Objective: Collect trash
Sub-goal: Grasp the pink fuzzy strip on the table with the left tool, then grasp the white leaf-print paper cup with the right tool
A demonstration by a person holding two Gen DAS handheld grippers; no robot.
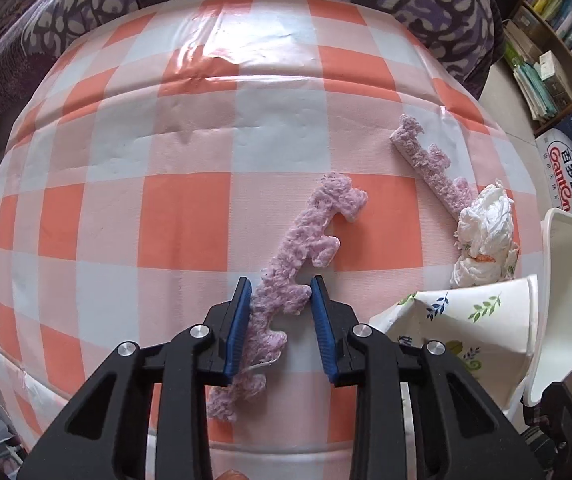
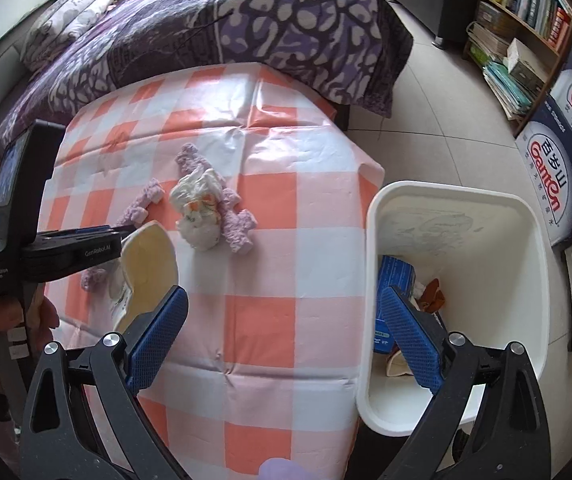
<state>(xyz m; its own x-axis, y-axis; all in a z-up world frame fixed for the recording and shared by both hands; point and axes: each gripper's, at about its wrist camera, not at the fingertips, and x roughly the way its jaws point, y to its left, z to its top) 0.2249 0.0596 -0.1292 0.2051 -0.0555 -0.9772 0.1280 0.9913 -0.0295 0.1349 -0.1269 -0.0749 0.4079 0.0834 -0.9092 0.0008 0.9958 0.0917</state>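
So your left gripper has its jaws clenched on a purple foam strip, your right gripper gapes released, and some trash already sits in the white bin off the counter's right edge, while a second strip, a crumpled tissue and a paper cup remain.

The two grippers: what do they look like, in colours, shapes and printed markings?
Both the left gripper and the right gripper have black plastic arms with cut-out slots, silver round pivot bolts, and flat blue finger pads with a fine grid texture. Seen from the side, the left gripper body is black, with a small screen and white print "GenRobot.AI" and "Data Acquisition System".
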